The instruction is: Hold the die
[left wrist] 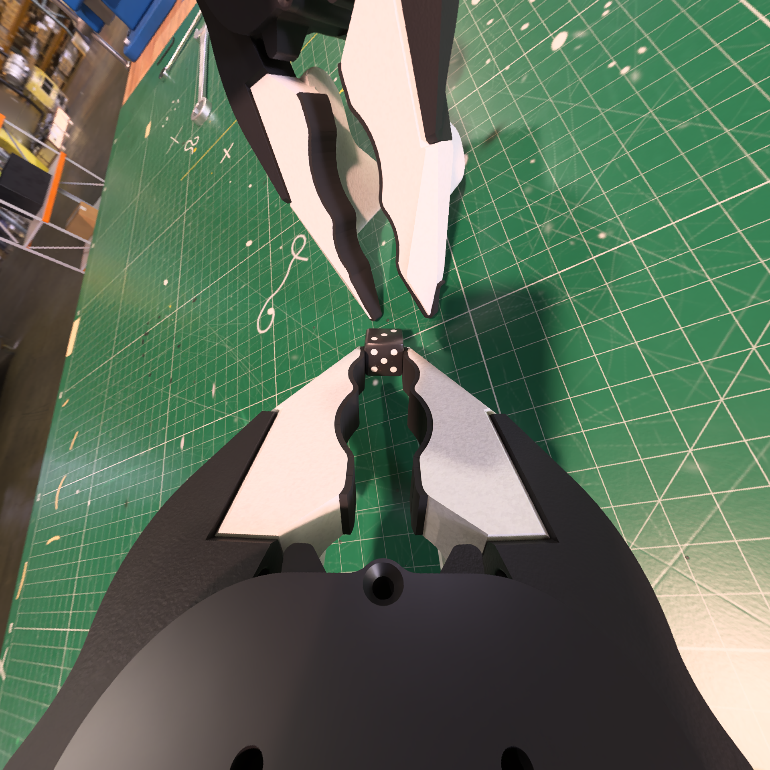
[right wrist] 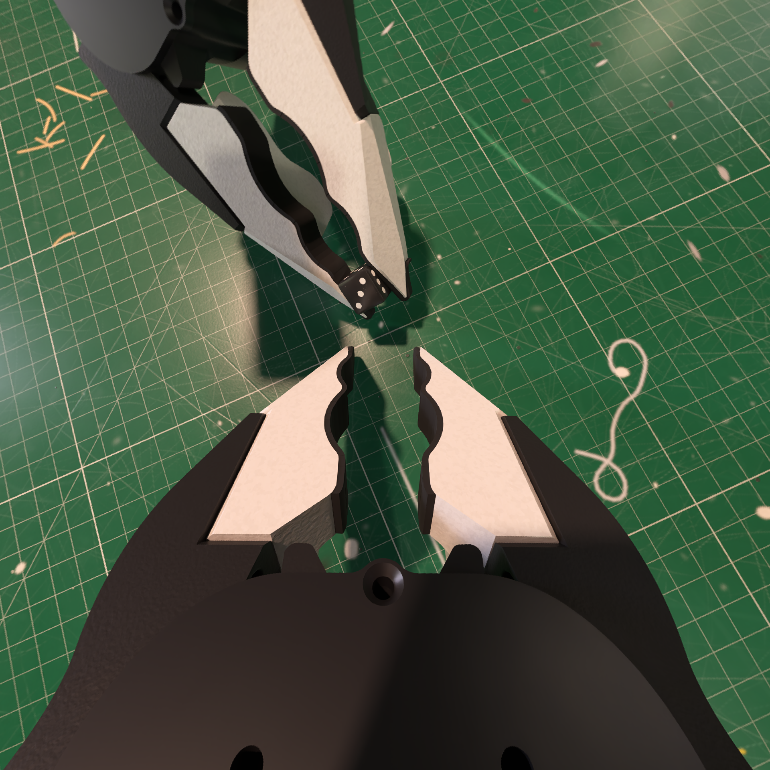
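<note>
A small black die [left wrist: 383, 352] with white pips sits between the tips of my left gripper [left wrist: 383, 359], which is shut on it and holds it above the green cutting mat [left wrist: 583, 375]. In the right wrist view the same die [right wrist: 363, 292] shows pinched at the left gripper's tips [right wrist: 377, 293]. My right gripper [right wrist: 383, 352] is open and empty, its tips a short way in front of the die. In the left wrist view the right gripper [left wrist: 402, 314] points down at the die from the far side, not touching it.
The mat bears white and orange marks and a white squiggle [left wrist: 283, 287]. Metal wrenches [left wrist: 200, 83] lie at the mat's far left corner on an orange table edge [left wrist: 141, 71]. Beyond it are the floor and shelving [left wrist: 37, 175].
</note>
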`<state>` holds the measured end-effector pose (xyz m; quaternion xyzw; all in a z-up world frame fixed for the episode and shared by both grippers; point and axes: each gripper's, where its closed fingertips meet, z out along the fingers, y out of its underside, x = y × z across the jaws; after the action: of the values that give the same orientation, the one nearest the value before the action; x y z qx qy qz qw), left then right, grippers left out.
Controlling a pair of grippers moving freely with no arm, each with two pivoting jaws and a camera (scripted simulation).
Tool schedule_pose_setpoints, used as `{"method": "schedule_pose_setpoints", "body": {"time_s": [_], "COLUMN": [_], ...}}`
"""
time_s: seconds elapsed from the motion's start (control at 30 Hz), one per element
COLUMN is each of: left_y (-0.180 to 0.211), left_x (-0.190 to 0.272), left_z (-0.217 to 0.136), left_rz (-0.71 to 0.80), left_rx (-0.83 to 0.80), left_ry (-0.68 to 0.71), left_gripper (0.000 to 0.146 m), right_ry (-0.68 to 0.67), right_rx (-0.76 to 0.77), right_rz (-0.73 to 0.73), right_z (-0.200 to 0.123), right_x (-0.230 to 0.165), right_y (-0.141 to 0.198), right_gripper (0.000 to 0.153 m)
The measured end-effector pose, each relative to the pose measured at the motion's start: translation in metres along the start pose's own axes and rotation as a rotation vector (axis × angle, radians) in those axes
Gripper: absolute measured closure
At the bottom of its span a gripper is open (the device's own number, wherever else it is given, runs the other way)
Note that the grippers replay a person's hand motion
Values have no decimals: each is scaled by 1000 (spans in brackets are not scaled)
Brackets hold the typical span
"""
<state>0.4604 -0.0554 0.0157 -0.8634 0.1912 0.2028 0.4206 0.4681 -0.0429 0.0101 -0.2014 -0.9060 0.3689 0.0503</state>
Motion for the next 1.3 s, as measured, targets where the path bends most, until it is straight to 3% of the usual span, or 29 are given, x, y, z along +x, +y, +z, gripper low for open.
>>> {"method": "schedule_pose_setpoints", "body": {"time_s": [0.2, 0.4, 0.6, 0.83, 1.03, 1.17, 1.3], "left_y": [-1, -14, -22, -14, 6, 3, -3], "left_x": [2, -4, -14, -13, -9, -8, -7], "left_z": [-2, -8, -17, -8, -1, -2, 0], "left_rz": [-40, -107, -240, -156, -41, -75, -107], "left_rx": [14, 109, 207, 134, 6, 26, 36], "left_ry": [57, 37, 62, 32, 25, 42, 53], "left_gripper": [130, 130, 130, 130, 130, 130, 130], "right_ry": [-3, -64, 73, -13, -55, -76, -31], "right_rx": [16, 135, 127, 190, 88, 91, 132], "right_rz": [-26, 8, -150, -27, 44, 81, 20], "right_z": [1, -11, -19, -16, -4, -2, -5], "right_x": [-3, -5, 0, 2, 4, 4, 3], "right_y": [-3, -16, -17, -19, -1, -2, -12], "right_gripper": [125, 124, 123, 122, 122, 122, 123]}}
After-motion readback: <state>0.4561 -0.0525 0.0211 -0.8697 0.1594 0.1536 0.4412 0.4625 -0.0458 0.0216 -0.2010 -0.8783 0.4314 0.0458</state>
